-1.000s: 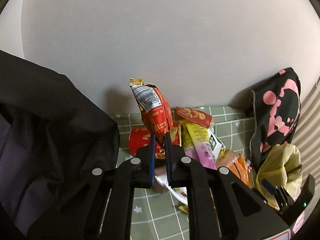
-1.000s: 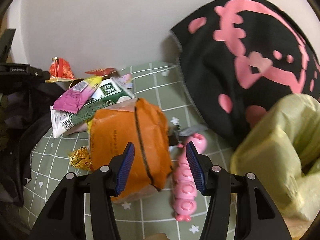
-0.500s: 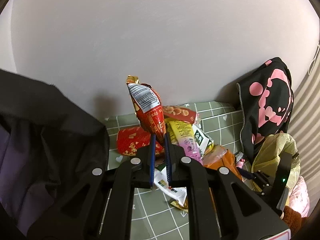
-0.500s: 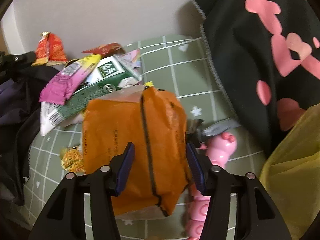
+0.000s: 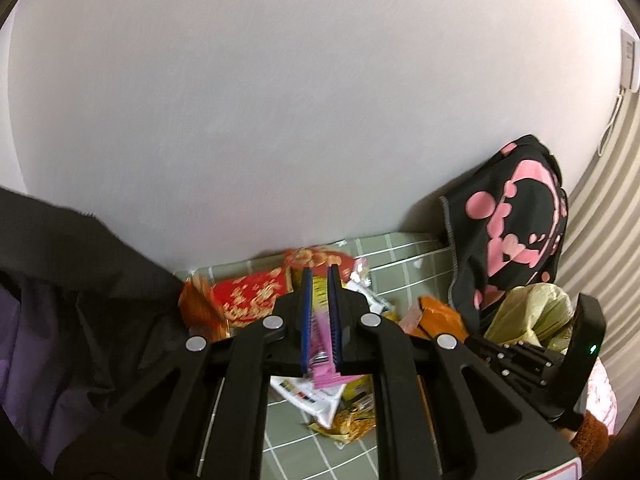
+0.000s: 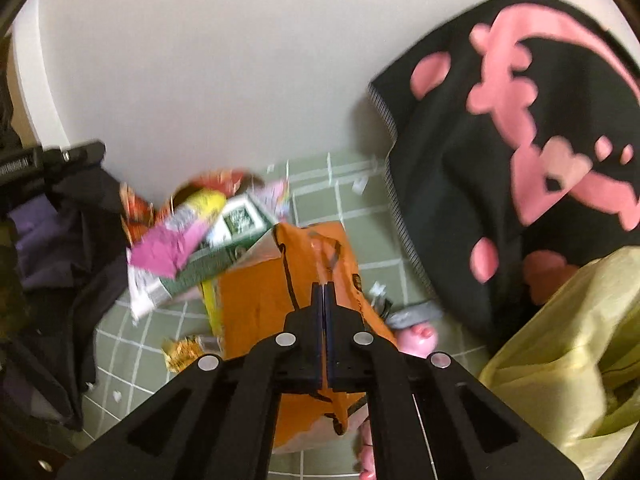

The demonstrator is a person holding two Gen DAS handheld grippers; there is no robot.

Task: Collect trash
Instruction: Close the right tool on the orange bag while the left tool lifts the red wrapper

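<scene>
A pile of snack wrappers lies on the green checked sheet. My left gripper has its jaws a narrow gap apart with nothing in them, above the pink and yellow wrapper. The red snack bag lies at the pile's left, next to the black trash bag. My right gripper is shut on the orange bag and pinches its upper side. The pink and yellow wrapper and a green carton lie left of it.
A black blanket with pink prints leans on the wall at right. A yellow-green plastic bag sits below it. A pink toy lies beside the orange bag. A gold foil scrap lies at the pile's front. The wall is close behind.
My left gripper let go of the red snack bag, which now lies beside the black bag. My right gripper closed on the orange bag.
</scene>
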